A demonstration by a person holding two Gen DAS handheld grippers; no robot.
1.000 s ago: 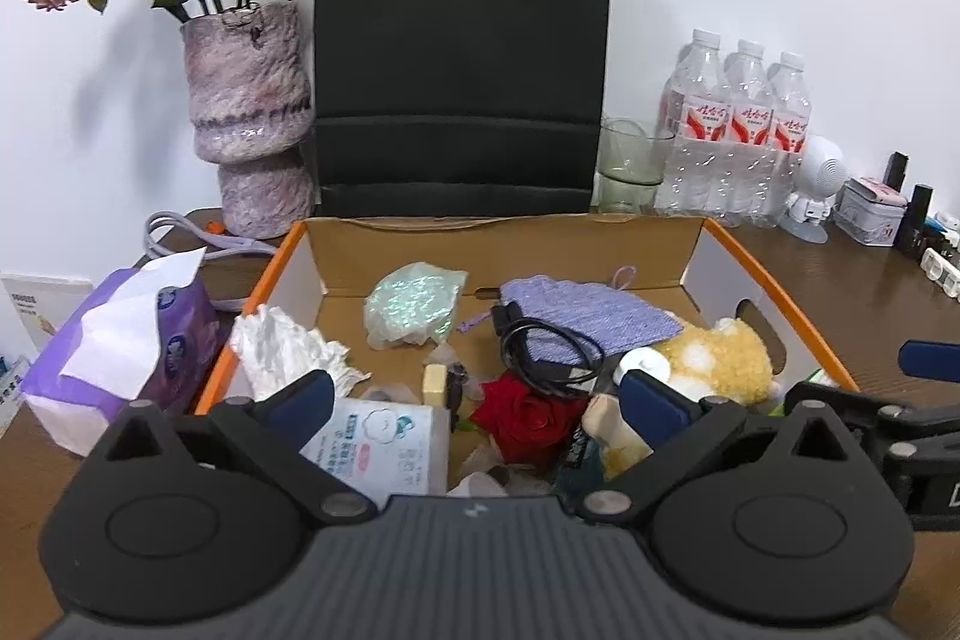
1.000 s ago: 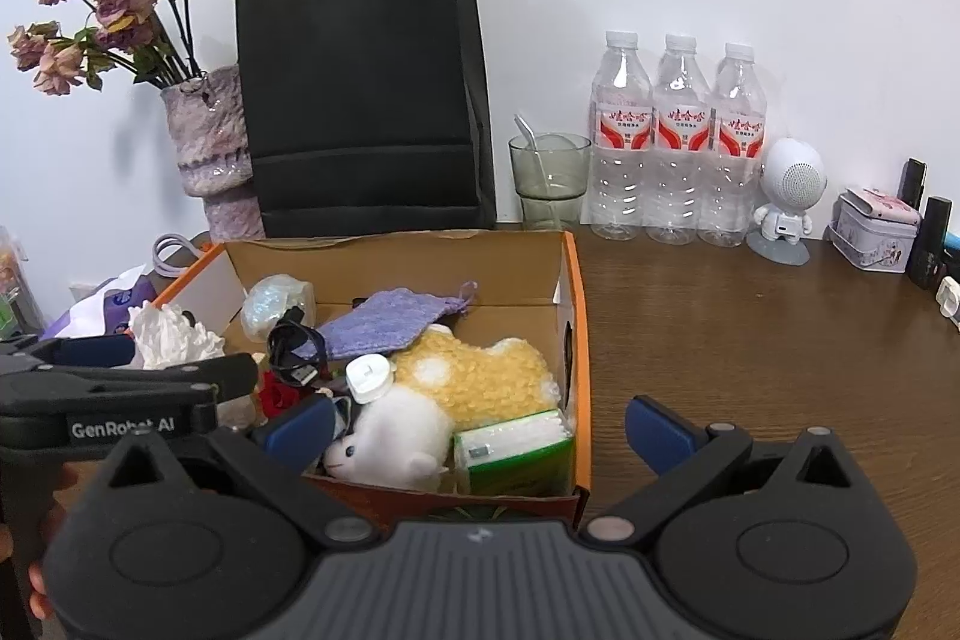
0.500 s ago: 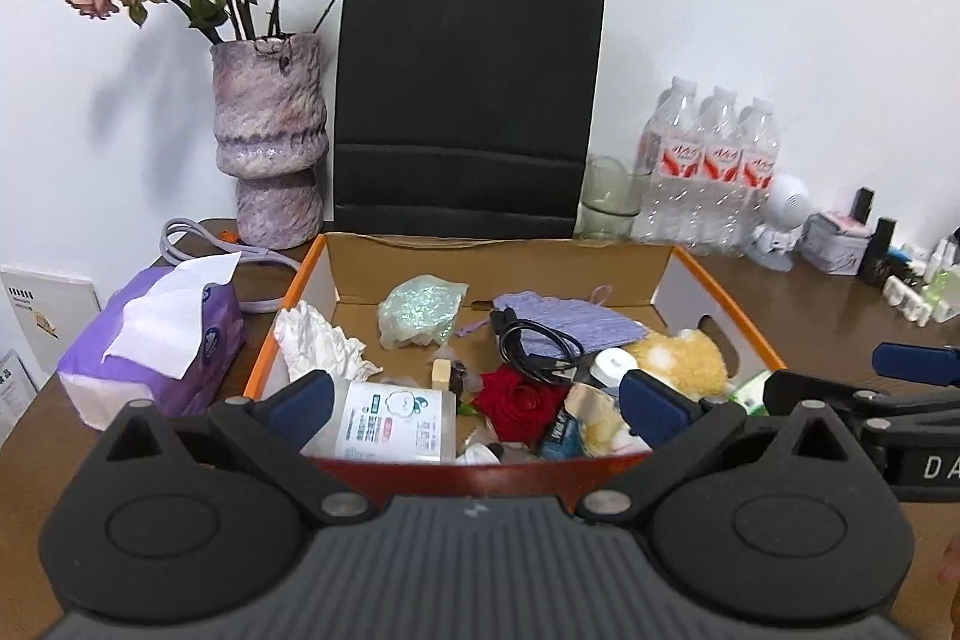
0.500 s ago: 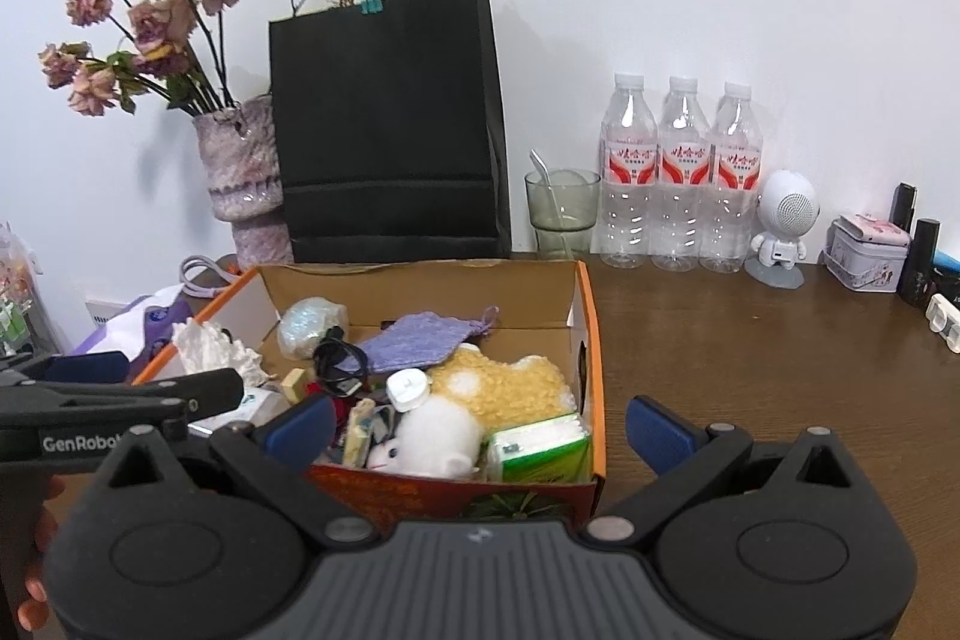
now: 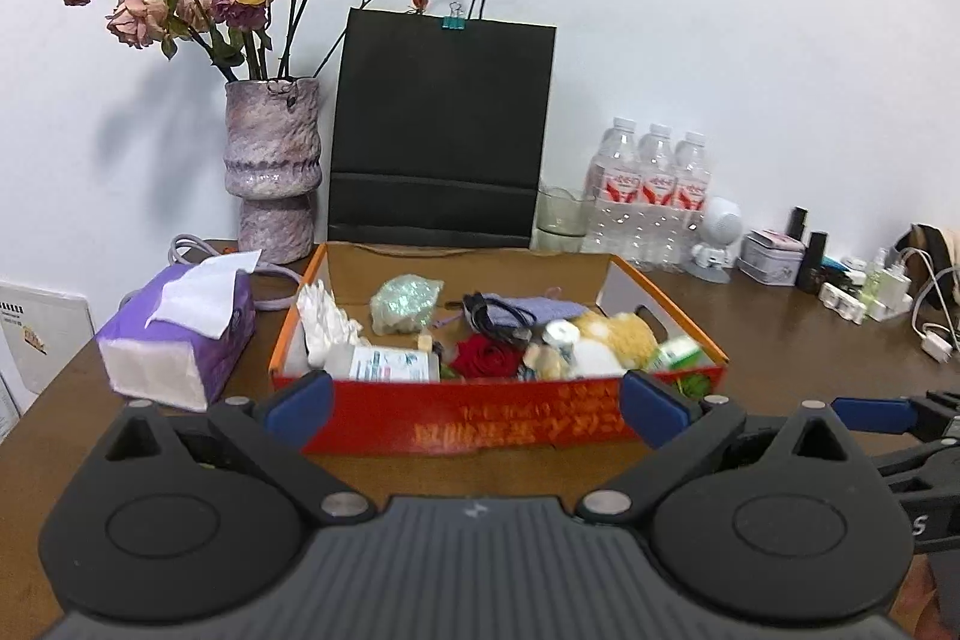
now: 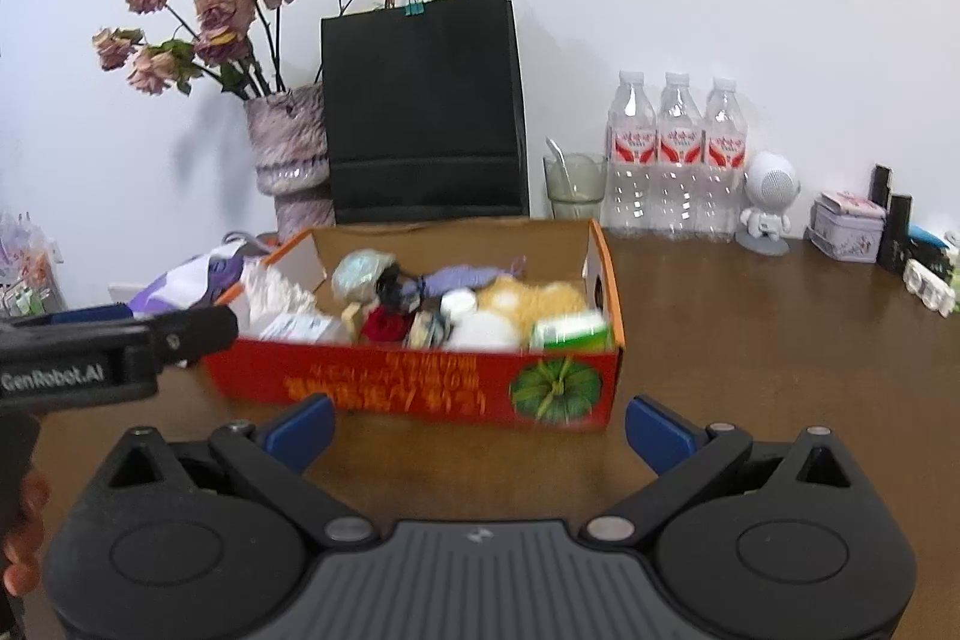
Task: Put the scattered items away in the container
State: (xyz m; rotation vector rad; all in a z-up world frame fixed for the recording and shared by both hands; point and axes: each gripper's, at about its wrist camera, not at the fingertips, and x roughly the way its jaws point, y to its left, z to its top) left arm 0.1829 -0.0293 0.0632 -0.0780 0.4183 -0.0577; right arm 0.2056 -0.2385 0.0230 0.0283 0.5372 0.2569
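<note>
An orange-red cardboard box (image 5: pixel 510 421) (image 6: pixel 420 394) stands on the brown table, filled with several items: a red rose (image 5: pixel 486 358), a yellow and white plush toy (image 5: pixel 612 340) (image 6: pixel 528 307), a purple cloth (image 5: pixel 540 307), a black cable, crumpled white paper (image 5: pixel 324 319), a green carton (image 6: pixel 570 331). My left gripper (image 5: pixel 474 409) is open and empty, held back in front of the box's near wall. My right gripper (image 6: pixel 477 427) is open and empty too, in front of the box. The left gripper's side shows at the left edge of the right wrist view.
A purple tissue pack (image 5: pixel 180 334) lies left of the box. Behind it stand a vase of dried roses (image 5: pixel 270 172), a black paper bag (image 5: pixel 438 130), a glass (image 6: pixel 573 184), three water bottles (image 6: pixel 678 154) and a white robot figure (image 6: pixel 768 202). Small tins and chargers crowd the right side.
Both grippers have pulled back and up from over the box; the box now appears smaller and its printed front wall is in view. Neither holds anything.
</note>
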